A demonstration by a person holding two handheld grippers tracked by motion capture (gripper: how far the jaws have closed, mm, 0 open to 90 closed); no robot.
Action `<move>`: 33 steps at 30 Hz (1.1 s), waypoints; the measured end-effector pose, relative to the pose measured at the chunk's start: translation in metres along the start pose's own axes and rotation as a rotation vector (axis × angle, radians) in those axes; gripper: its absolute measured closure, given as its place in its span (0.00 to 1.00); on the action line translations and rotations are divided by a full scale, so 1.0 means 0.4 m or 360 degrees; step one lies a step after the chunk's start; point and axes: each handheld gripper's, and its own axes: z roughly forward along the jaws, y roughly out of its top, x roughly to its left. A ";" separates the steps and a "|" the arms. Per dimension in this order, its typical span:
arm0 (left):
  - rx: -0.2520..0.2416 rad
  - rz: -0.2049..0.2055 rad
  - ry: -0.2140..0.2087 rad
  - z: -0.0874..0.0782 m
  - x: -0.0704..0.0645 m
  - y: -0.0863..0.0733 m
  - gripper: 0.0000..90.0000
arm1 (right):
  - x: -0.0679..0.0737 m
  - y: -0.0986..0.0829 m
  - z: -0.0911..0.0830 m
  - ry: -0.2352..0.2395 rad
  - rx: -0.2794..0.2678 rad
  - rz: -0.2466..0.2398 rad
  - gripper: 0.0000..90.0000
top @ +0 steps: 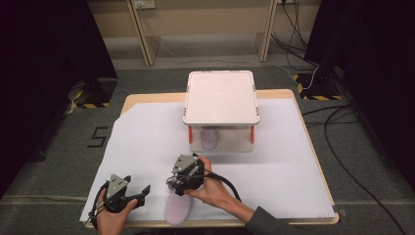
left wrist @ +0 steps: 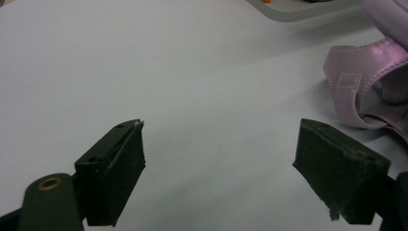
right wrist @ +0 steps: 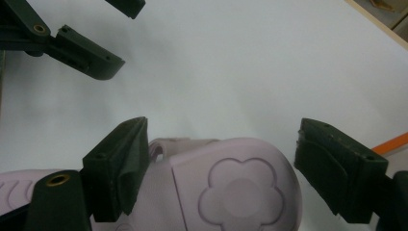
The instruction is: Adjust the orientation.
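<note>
— Table [top: 293, 161] under white paper, with a lidded clear box [top: 221, 98] standing at the far middle. Inside, behind the front wall, something lilac, too dim to name.

— And nearer?

— Lilac shoe [top: 177, 208] lying flat at the near edge, between the two hands. Flower embossed on its toe, strap seen in the left gripper view.

— Right gripper [top: 182, 188]?

— Poised right over the shoe, jaws spread wide to either side of the toe [right wrist: 226, 183]; left jaw close against it, contact unclear, right jaw apart.

— Left gripper [top: 142, 192]?

— Just beside the shoe, low over bare paper, jaws gaping, nothing between them.
</note>
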 end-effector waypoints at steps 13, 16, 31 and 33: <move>0.0005 0.0013 0.0002 0.002 -0.004 -0.001 0.19 | -0.019 -0.079 -0.060 0.0013 0.0139 -0.0054 0.37; 0.0011 0.0013 0.0001 0.003 -0.004 -0.001 0.19 | -0.032 -0.106 -0.067 -0.0013 0.0171 -0.0049 0.46; 0.0019 0.0018 -0.0001 0.004 -0.007 -0.001 0.19 | -0.055 -0.186 -0.164 0.0024 0.0174 -0.0058 0.46; 0.0018 0.0017 0.0001 0.004 -0.008 -0.001 0.19 | -0.057 -0.200 -0.175 0.0049 0.0182 -0.0040 0.42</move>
